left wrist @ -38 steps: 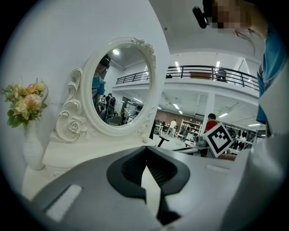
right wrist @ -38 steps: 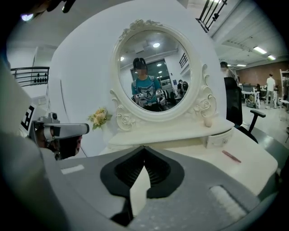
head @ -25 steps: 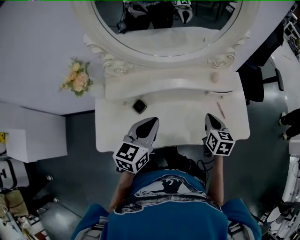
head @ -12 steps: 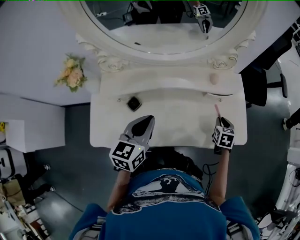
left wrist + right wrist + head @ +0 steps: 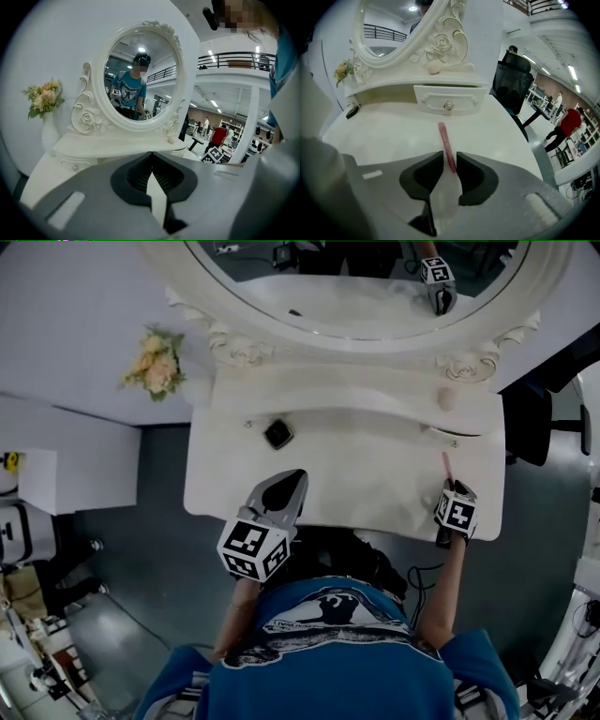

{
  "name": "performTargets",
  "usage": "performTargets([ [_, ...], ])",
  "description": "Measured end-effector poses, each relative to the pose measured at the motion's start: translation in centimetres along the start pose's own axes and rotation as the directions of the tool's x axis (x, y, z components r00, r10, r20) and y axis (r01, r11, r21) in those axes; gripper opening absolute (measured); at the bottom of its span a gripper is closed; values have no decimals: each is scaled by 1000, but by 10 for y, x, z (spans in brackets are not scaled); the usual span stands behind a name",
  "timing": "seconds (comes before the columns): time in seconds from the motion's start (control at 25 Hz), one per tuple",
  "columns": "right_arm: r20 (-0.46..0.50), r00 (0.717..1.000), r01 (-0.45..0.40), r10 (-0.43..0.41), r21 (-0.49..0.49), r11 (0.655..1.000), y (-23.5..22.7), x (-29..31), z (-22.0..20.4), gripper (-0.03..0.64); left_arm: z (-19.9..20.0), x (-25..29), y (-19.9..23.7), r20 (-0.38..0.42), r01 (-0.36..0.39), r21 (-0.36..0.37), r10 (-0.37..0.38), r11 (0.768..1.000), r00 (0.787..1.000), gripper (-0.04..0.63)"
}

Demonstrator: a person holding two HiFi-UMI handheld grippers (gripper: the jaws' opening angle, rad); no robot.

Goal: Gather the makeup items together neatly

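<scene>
Your right gripper (image 5: 449, 157) fingers (image 5: 424, 176) have just been opening, partly apart around the pink pencil's (image 5: 444, 138) near end, right side of surface (image 5: 356, 479). Your left gripper (image 5: 151, 157) fingers are closed together, empty, near left.

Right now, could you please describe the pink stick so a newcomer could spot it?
Find the white dressing table with the oval mirror. On its top, near the right edge, before the small drawer, lies a thin pink stick. It alone is long and pink; the other item there, at left, is dark and square.
</scene>
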State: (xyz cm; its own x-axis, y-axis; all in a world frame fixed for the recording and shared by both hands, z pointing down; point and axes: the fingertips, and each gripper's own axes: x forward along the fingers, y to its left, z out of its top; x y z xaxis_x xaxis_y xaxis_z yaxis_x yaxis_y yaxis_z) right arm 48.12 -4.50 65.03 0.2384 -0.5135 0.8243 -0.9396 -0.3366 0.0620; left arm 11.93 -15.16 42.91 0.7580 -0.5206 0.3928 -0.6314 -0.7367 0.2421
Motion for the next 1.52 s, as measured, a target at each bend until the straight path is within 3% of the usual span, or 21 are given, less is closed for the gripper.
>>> performTargets([
  [0.16,3,1000,-20,20,26,999,4,2,-1,41,-6,-7,2,-12,-20,-5,20,1000,1000,12],
  [0.52,14,1000,15,-16,47,999,11,-8,0,40,-17,-26,9,-28,-44,-14,44,999,999,12],
  [0.72,52,998,-32,26,110,993,44,-26,2,40,-20,-42,21,-26,-48,-12,47,999,999,12],
  [0.92,86,992,-104,93,126,987,96,-38,10,40,-19,-58,36,-12,-43,-7,43,999,999,12],
  [1.2,124,969,-218,212,37,975,203,-51,21,40,-17,-88,63,14,-22,4,21,1000,1000,12],
  [1.52,79,947,-316,311,62,947,319,-62,15,40,-21,-120,88,32,14,8,-15,1000,999,12],
])
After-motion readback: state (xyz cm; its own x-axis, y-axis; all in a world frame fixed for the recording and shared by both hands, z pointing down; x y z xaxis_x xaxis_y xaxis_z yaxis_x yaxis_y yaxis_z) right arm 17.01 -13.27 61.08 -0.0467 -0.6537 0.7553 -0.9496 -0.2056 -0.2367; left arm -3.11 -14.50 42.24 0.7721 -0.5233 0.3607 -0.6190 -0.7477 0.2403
